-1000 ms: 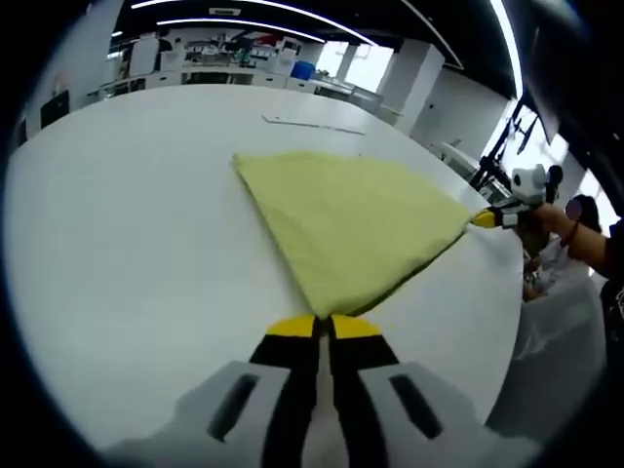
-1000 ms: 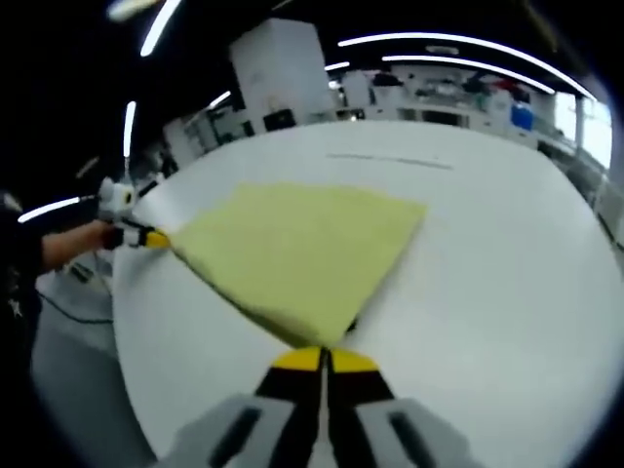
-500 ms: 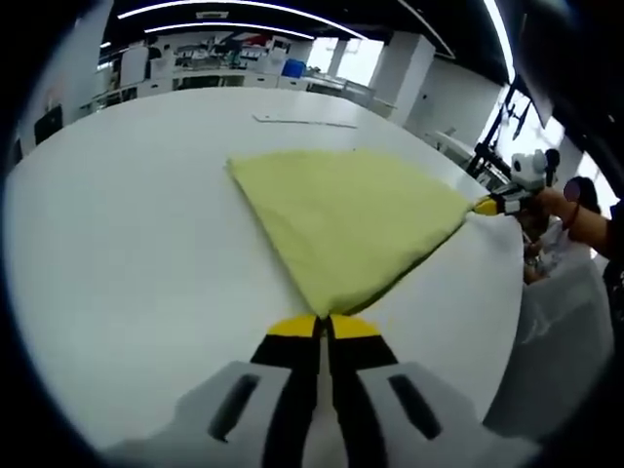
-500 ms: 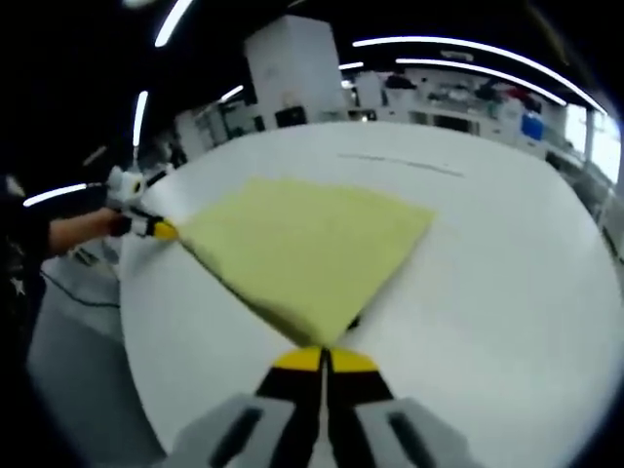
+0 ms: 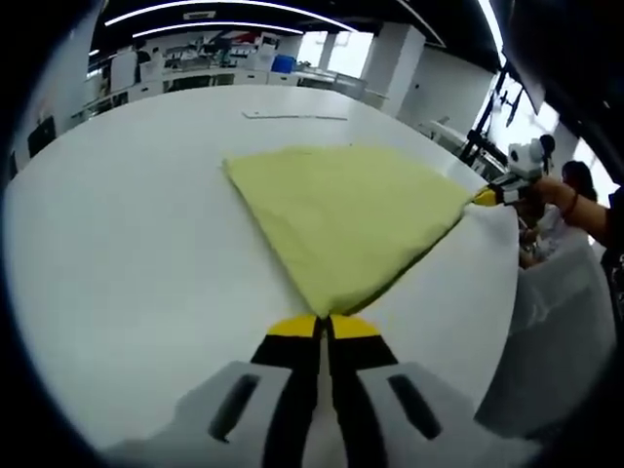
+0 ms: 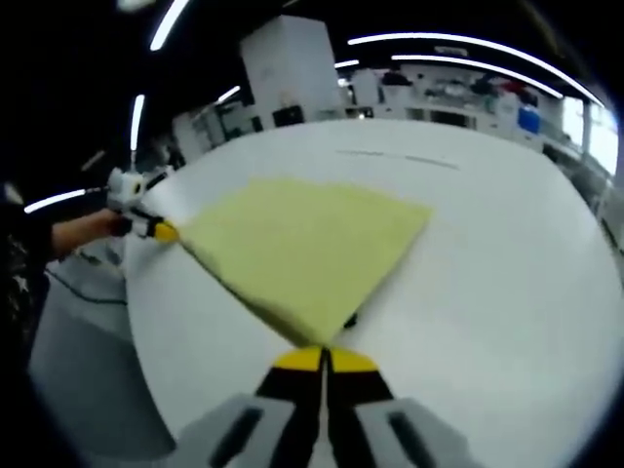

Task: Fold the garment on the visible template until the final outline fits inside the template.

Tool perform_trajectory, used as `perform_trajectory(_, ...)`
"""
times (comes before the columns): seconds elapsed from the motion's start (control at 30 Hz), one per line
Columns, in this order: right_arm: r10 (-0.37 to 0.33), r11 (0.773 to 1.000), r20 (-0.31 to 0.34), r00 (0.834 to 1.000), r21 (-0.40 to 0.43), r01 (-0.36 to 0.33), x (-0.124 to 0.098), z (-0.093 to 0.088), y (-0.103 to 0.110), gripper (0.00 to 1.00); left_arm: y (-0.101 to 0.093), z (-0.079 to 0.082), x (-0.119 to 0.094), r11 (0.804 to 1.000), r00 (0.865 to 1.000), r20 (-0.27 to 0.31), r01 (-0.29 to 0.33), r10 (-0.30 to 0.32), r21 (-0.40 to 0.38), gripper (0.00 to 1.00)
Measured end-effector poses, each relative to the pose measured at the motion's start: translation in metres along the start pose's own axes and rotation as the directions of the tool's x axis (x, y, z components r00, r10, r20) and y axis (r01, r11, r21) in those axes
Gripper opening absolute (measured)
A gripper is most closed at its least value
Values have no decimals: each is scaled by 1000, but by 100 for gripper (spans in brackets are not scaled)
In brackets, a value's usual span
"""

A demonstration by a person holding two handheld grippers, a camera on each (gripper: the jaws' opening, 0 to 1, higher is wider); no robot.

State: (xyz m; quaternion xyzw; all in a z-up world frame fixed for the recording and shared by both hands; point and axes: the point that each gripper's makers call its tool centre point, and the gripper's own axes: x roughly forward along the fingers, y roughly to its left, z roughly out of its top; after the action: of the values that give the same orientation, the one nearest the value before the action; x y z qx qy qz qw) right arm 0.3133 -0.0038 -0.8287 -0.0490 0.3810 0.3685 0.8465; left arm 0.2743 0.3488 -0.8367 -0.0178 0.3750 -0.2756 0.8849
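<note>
A pale yellow garment point(image 5: 351, 214) lies folded and stretched flat on a white table point(image 5: 127, 253). My left gripper point(image 5: 324, 322) is shut on its near corner in the left gripper view. At the garment's far right corner in that view the right gripper point(image 5: 485, 196) pinches the cloth, held by a person's hand. In the right gripper view the same garment point(image 6: 302, 244) spreads ahead, and my right gripper point(image 6: 323, 353) is shut on its near corner. The left gripper point(image 6: 161, 231) holds the far left corner there. A thin template line point(image 5: 292, 116) marks the table beyond the garment.
The table edge point(image 5: 502, 292) runs close along the right in the left gripper view, with a person point(image 5: 585, 210) beside it. Benches and shelves point(image 6: 439, 97) stand far behind the table. Wide bare tabletop point(image 6: 507, 263) lies to the sides of the garment.
Both views have shifted slightly as the hands moved. The garment stays stretched between the two grippers, with the holds unchanged.
</note>
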Motion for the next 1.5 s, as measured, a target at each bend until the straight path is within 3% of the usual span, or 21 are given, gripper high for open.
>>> perform_trajectory(0.4,-32,999,17,999,45,31,-7,-8,-6,0,-3,-4,1,999,1000,5,-1,1,-32,0)
perform_trajectory(0.7,-49,996,53,997,81,44,-10,-4,-8,0,-4,-5,-1,999,1000,-9,-22,22,-23,2)
perform_trajectory(1.1,-56,988,99,994,149,41,-13,8,2,0,-5,1,-7,998,999,30,-37,38,-47,26)
perform_trajectory(1.27,-72,990,114,991,129,57,-16,15,4,17,-5,11,-14,998,997,63,-49,52,-50,38)
perform_trajectory(1.5,-92,992,130,987,101,79,-28,30,13,52,-13,25,-25,997,994,89,-53,57,-51,51)
